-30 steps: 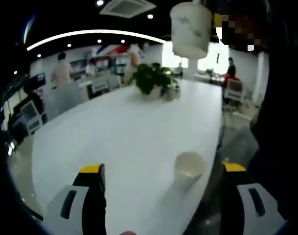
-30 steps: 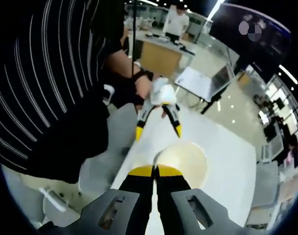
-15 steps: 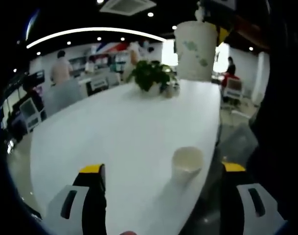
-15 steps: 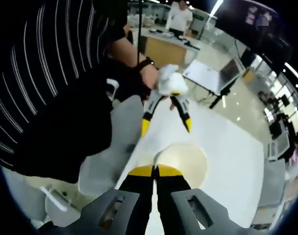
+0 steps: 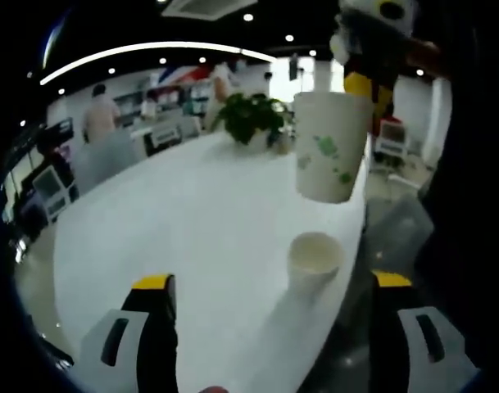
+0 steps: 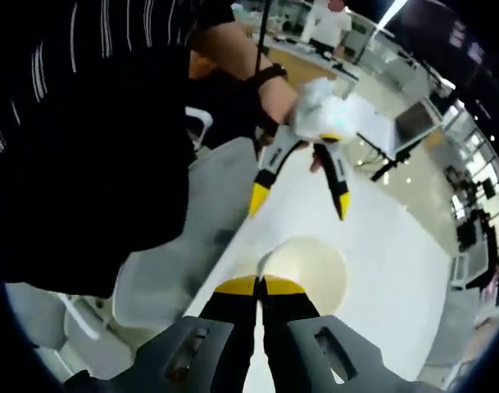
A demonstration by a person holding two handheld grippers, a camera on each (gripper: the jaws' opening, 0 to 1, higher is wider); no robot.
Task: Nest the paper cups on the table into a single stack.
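Note:
A plain white paper cup (image 5: 313,260) stands upright on the white table (image 5: 192,221), near its right edge and between my left gripper's (image 5: 273,282) open jaws. Above it hangs a second cup (image 5: 331,155) with a green print. My right gripper (image 5: 362,88) comes down from the top and is shut on that cup's rim. In the right gripper view my own jaws (image 6: 260,285) pinch the near rim of the held cup (image 6: 310,274), and I look into its pale inside. Beyond it the left gripper (image 6: 301,201) is open, held by a hand.
A potted plant (image 5: 249,121) stands at the table's far end. People and desks are behind it. The table's edge (image 5: 360,246) runs just right of the standing cup. A grey chair (image 6: 171,254) and a person in a striped shirt (image 6: 85,123) are beside the table.
The held printed cup has come down from the top of the left gripper view to just above the standing cup. The left gripper looks nearer in the right gripper view.

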